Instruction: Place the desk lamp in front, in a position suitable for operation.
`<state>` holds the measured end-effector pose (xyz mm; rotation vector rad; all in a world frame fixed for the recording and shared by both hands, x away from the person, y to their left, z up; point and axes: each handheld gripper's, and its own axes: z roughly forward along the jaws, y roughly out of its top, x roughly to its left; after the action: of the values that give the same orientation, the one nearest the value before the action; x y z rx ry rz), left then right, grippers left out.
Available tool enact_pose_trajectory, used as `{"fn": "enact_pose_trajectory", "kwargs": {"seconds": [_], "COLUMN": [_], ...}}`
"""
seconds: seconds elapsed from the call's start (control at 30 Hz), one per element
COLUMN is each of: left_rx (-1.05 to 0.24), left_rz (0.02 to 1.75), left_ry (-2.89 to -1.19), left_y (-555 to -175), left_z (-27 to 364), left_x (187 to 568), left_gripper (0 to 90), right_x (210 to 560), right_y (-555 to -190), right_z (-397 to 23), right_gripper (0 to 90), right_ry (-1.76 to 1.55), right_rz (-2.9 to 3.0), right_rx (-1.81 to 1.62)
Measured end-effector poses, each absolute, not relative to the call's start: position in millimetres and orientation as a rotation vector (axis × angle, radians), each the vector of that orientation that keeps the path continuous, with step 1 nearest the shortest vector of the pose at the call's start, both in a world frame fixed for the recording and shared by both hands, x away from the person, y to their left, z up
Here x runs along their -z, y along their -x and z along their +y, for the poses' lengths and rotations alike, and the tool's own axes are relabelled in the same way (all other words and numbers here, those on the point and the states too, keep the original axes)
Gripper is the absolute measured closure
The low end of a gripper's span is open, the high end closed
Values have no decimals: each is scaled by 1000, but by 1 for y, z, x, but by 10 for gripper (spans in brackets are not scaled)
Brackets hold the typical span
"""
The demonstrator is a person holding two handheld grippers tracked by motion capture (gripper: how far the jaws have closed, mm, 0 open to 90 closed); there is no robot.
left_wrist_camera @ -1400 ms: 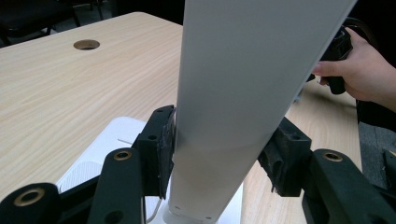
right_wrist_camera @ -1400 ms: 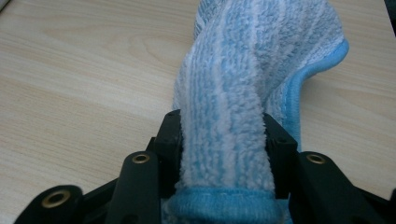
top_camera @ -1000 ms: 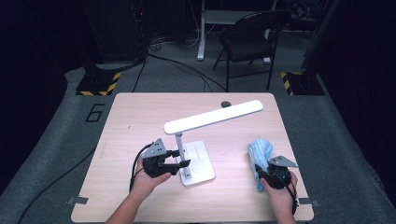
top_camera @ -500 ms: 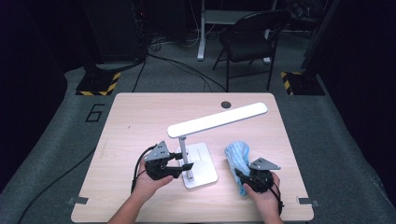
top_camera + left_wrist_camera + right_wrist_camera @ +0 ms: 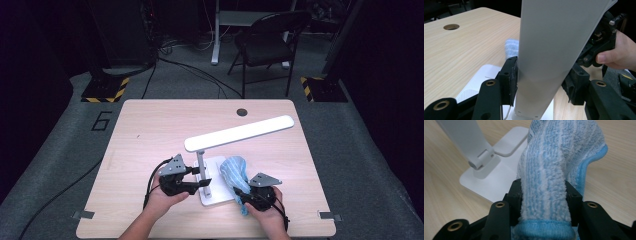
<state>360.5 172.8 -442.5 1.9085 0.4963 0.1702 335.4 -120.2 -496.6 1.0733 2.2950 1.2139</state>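
Lamp (image 5: 235,136) stem sits clamped in left gripper (image 5: 200,181); right gripper (image 5: 239,194) pinches blue cloth (image 5: 235,172) over its base (table hole (image 5: 242,112) far off).

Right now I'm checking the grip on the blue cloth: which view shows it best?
The right gripper view: the blue cloth is bunched between the right gripper jaws, pads pressing both sides. The high view shows it small over the lamp base. The left gripper view catches a blurred corner behind the lamp post.

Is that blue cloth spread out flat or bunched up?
Bunched up. The blue cloth is gathered into a thick roll squeezed between the right gripper fingers, its free end over the white lamp base.
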Motion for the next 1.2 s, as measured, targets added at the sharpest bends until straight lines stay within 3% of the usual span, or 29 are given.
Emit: {"fn": "enact_pose_trajectory", "kwargs": {"seconds": [0.33,0.7,0.93,1.2], "left_rx": [-163,-151,-161,-152], "left_rz": [488,497,511,515], "left_ry": [-1912,-1896,-1875,-1873], "left_y": [-358,-357,-356,-356], "left_z": [168,168,170,170], "left_x": [442,439,429,424], "left_gripper": [504,484,453,479], "right_x": [505,499,499,490], "right_y": [-333,-328,-325,-323], "right_z": [-97,-101,-98,-106], "right_gripper": [544,529,453,484], "right_ry": [-1018,-974,-987,-1009], "right_rz": [2383,2384,2416,2376], "right_rx": [-1184,-1171,-1126,-1148]}}
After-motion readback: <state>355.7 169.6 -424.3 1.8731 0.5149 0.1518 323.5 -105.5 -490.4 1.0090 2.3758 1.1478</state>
